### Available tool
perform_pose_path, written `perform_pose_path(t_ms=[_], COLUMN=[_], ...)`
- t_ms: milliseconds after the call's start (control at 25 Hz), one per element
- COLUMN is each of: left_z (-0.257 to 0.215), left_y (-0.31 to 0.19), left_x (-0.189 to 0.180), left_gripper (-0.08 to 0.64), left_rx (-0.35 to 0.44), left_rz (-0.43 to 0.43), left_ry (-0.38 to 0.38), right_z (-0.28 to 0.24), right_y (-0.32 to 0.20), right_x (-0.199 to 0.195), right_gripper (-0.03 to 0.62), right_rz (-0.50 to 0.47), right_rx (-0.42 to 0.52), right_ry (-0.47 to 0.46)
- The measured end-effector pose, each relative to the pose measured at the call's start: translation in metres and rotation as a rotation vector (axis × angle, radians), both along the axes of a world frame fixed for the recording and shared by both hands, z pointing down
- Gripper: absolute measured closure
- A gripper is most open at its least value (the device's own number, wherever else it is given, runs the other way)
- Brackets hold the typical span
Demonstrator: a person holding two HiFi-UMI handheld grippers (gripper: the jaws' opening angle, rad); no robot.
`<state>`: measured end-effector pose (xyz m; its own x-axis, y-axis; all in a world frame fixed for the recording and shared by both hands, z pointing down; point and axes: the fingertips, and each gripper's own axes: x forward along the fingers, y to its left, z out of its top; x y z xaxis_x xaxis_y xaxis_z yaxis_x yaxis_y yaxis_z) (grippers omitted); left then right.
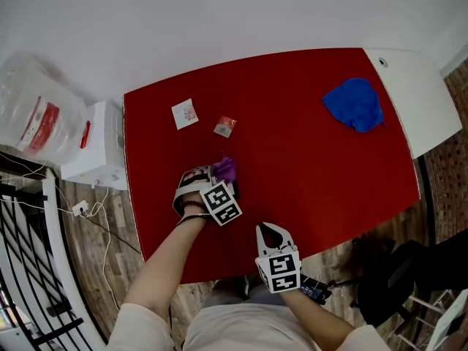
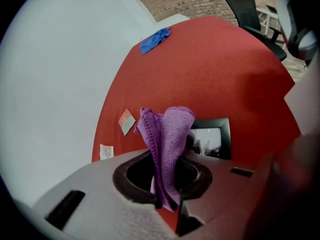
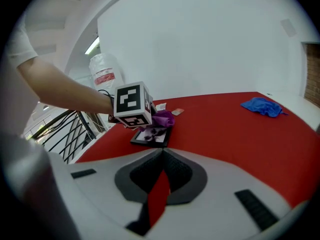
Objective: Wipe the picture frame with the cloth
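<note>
We've got the left gripper [image 2: 167, 204] clamped on the purple cloth [image 2: 167, 134] — cloth bunched upright btwn the jaws, right by the picture frame [image 2: 212, 136]. Frame lies flat on the red table [image 1: 307, 174], nr its left edge, twd the near side. Right gripper [image 3: 160, 159] hangs over the near edge — jaws together, nothing in them. Blue cloth [image 1: 355, 102] sits at the far right corner, well apart; white card [image 1: 185, 113] nr the far left.

The head view looked steeply down from high above the whole red table [image 1: 329, 167]. The left gripper view faced along its jaws toward the blue cloth [image 2: 155, 40] far ahead. The right gripper view rode low, the picture frame [image 3: 151, 136] near ahead of its jaws. Both gripper views shared these two.
</note>
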<state>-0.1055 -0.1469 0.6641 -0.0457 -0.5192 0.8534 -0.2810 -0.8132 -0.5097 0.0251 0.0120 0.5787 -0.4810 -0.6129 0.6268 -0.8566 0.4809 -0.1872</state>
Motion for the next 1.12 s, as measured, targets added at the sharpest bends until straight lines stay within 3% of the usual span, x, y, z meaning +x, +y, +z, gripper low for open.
perform_pose_path(t_ms=[240, 520, 680, 880, 1000, 1120], left_z=[0.01, 0.01, 0.008, 0.006, -0.004, -0.039], left_y=[0.014, 0.072, 0.099, 0.106, 0.101, 0.106], left_x=[0.004, 0.012, 0.02, 0.019, 0.02, 0.022], left_gripper=[0.499, 0.499, 0.499, 0.499, 0.499, 0.499], left_rx=[-0.025, -0.052, -0.041, -0.03, -0.018, 0.013], left_rz=[0.027, 0.089, 0.146, 0.146, 0.055, -0.15], left_ry=[-0.026, -0.026, -0.04, -0.03, 0.076, 0.349], right_z=[0.004, 0.002, 0.003, 0.002, -0.001, -0.01], right_y=[-0.005, -0.01, -0.006, 0.0, 0.001, 0.007], right_x=[0.011, -0.001, -0.006, -0.009, -0.008, -0.007], right_gripper=[0.588, 0.588, 0.588, 0.588, 0.588, 0.588], right_rz=[0.018, -0.008, -0.027, -0.037, -0.039, -0.056], right_rx=[-0.005, 0.008, 0.006, 0.009, 0.017, 0.032], right_ry=[0.001, -0.016, -0.015, -0.009, -0.001, 0.005])
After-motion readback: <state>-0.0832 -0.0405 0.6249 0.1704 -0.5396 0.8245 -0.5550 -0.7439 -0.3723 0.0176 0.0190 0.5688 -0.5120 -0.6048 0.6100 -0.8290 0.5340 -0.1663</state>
